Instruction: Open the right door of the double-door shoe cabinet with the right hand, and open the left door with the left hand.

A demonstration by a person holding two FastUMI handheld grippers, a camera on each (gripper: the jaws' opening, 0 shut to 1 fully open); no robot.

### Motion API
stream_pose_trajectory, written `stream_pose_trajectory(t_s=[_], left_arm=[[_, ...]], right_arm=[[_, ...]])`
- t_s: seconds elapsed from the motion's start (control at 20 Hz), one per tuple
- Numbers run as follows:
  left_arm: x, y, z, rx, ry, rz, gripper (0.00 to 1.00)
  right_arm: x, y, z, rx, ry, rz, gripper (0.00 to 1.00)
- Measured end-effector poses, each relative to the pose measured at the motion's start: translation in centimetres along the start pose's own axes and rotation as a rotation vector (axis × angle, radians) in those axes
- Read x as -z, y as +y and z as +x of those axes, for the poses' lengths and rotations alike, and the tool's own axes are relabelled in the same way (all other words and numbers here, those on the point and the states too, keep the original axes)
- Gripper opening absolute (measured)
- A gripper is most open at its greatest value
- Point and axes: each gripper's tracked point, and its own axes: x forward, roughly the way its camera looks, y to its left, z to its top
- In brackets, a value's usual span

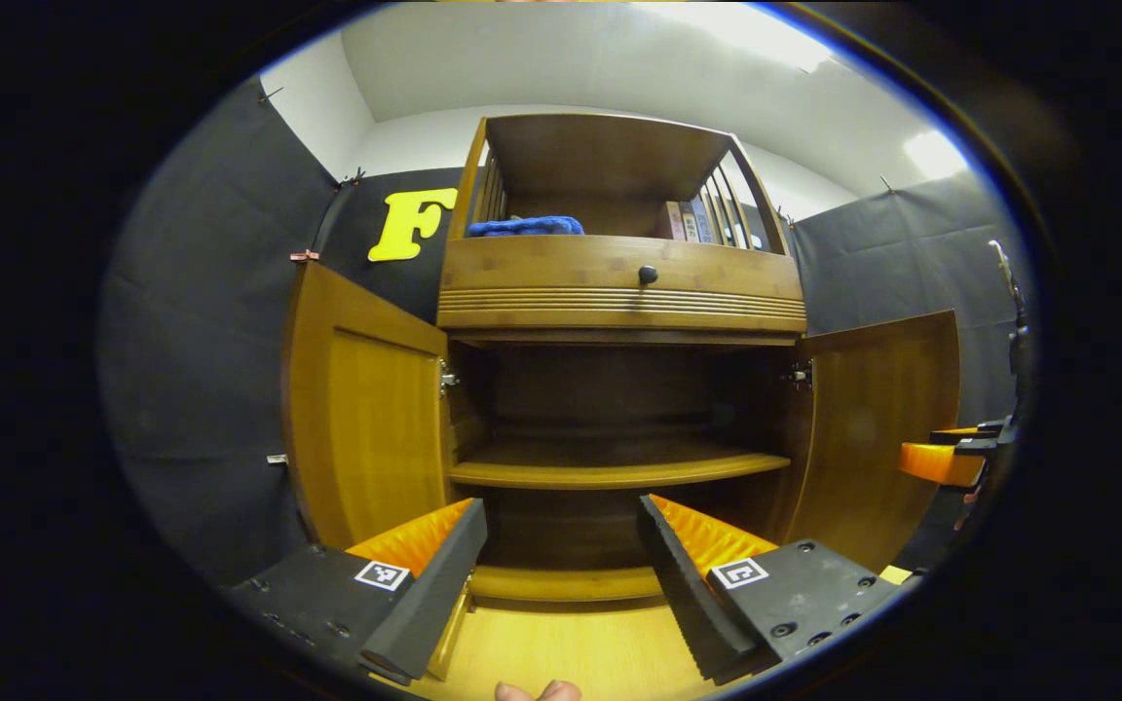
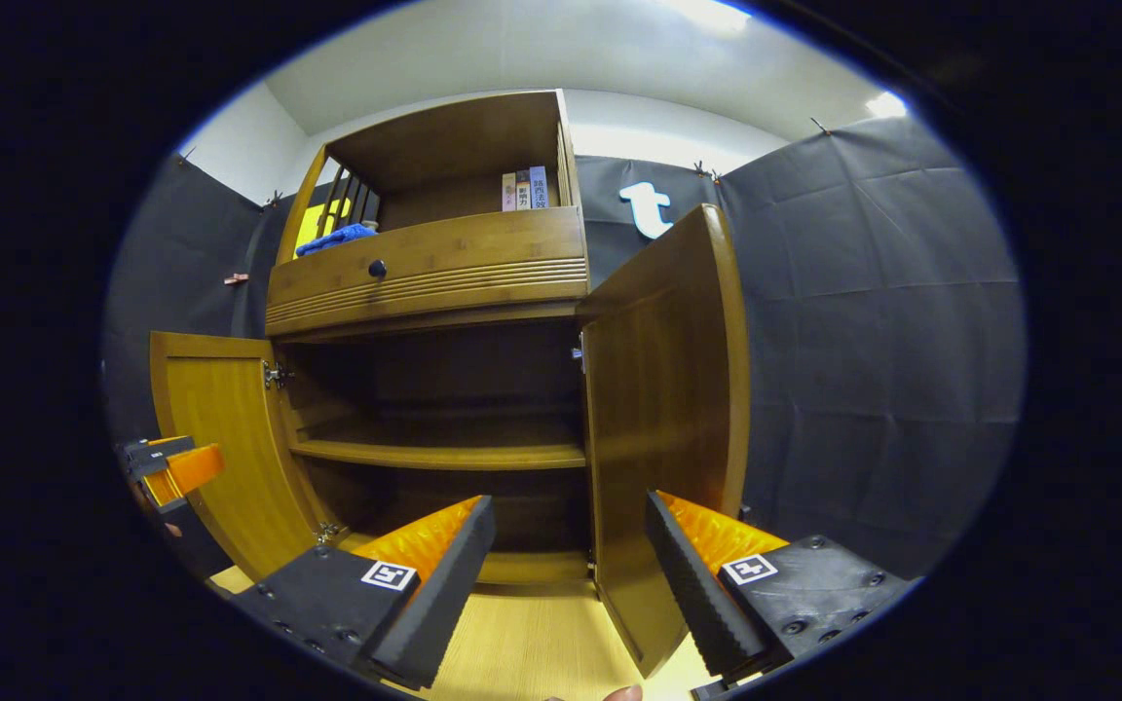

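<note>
**Inspector A:** Start with the largest item. The shoe cabinet [image 1: 619,292] stands against the far booth wall, wooden, with an open railed shelf on top, a drawer front below that, and the double-door compartment at the bottom.

**Inspector B:** Confirmed. Both doors stand swung outward. In the left gripper view the left door [image 1: 366,428] hangs open on the left and the right door [image 1: 878,428] on the right. In the right gripper view the right door [image 2: 663,409] sits nearest, edge toward the camera.

**Inspector A:** Interior?

**Inspector B:** One inner shelf [image 1: 619,467] crosses the compartment, bare as far as I can see. The back is dark.

**Inspector A:** Grippers next.

**Inspector B:** The left gripper [image 1: 561,545] hangs in front of the open compartment, jaws spread wide, gripping nothing. The right gripper [image 2: 571,545] sits near the right door's lower edge, jaws likewise wide; the door's edge shows between its fingers, but neither finger presses on it. Touching or merely close, I cannot tell.

**Inspector A:** Does either appear from the opposite camera?

**Inspector B:** Yes, each at the far margin of the other's view, too small for jaw detail.

**Inspector A:** Smaller items.

**Inspector B:** A blue cloth [image 1: 527,226] lies on the top shelf at left, a few books [image 1: 688,222] stand at right, and a dark round knob [image 1: 648,275] sits mid-drawer.
</note>
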Motion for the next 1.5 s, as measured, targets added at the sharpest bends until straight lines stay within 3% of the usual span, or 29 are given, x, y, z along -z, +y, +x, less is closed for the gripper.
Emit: stream_pose_trajectory(t_s=[0.6, 1.5], left_arm=[[-0.6, -5.5, 1.1, 0.052, -0.015, 0.021, 0.97], [-1.0, -5.2, 1.2, 0.057, -0.017, 0.020, 0.96]], right_arm=[[0.5, 0.9, -1.3, -0.046, -0.001, -0.023, 0.98], [0.8, 2.1, -1.2, -0.068, 0.003, -0.045, 0.98]])
